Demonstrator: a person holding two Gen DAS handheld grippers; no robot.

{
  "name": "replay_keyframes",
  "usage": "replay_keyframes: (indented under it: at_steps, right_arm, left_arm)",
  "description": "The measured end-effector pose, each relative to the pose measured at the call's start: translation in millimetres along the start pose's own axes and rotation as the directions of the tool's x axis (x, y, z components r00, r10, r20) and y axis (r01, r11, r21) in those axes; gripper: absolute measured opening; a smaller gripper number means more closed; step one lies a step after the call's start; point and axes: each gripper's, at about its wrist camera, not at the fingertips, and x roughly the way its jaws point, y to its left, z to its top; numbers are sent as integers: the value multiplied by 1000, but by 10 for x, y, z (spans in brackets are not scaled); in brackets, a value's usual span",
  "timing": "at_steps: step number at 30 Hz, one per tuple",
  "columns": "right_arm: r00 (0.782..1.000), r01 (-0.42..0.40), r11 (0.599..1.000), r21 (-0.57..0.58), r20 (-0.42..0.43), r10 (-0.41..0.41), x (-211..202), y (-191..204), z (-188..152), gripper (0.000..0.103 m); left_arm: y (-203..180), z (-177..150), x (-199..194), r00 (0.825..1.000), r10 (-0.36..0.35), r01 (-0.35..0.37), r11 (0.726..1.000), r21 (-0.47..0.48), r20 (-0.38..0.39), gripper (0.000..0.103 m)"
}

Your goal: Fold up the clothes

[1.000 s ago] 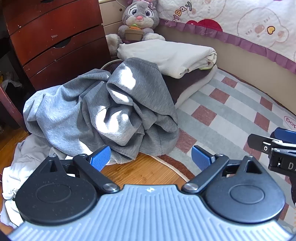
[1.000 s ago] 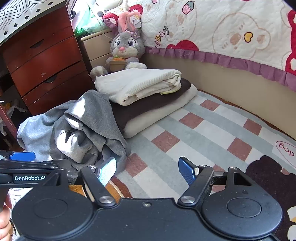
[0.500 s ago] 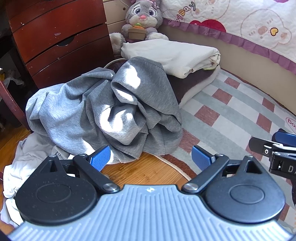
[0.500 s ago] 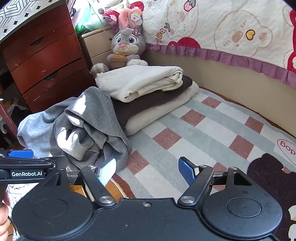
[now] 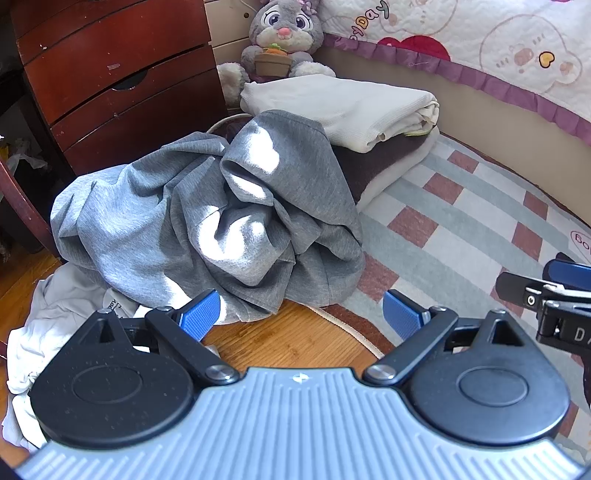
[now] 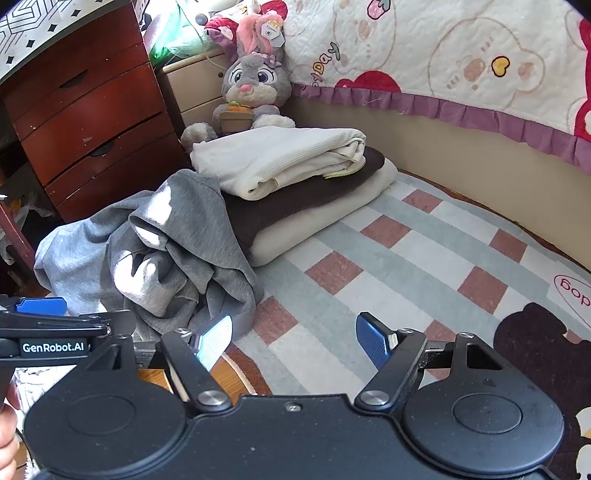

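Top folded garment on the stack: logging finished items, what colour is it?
Cream top folded garment, clearest in the right wrist view.

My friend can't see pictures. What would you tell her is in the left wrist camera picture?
A crumpled grey garment lies heaped on the floor just ahead of the open, empty left claw. Behind it sits a stack of folded clothes, with a plush bunny and a wooden dresser farther back. The right claw peeks in at the right edge.

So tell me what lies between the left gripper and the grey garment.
Only bare wooden floor separates the left gripper from the grey garment, seen in the left wrist view.
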Motion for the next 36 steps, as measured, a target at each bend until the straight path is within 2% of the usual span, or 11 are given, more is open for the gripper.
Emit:
replay_keyframes:
  at_steps: [8,15,16,18,21,24,28,33,36]
  right_arm:
    - [1000,-9,1000,-4,-16,9,126,36,-14,79]
    - [989,-138,990,37,51,136,420,-10,-128,80]
    - [987,-151,988,36,61,149,460,0,-98,80]
    - [980,-185,982,36,82,182,542,17,-35,80]
    - [948,-310,948,70,96,303,756,19,93,80]
    - [884,-466,875,131,31,466,1127,60,229,75]
    - [849,-511,827,233,-13,528,1539,174,330,76]
    - [866,-473,836,279,-26,499,1874,286,372,78]
    - [876,-449,839,307,-35,482,2076,354,397,78]
  left_arm:
    - [80,-50,113,1000,8,-9,999,-40,-28,96]
    - [293,-27,380,999,48,-50,995,-89,-22,94]
    - [337,-26,422,999,50,-52,994,-97,-22,93]
    - [426,-21,508,998,55,-57,992,-114,-22,78]
    - [587,4,665,997,74,-78,986,-147,-31,74]
    - [780,32,815,989,139,-145,973,-181,-44,74]
    - [1095,49,909,967,251,-256,938,-235,-54,77]
    - [1509,16,985,969,234,-246,903,-353,-77,80]
    - [1661,19,1026,971,232,-234,892,-388,-51,80]
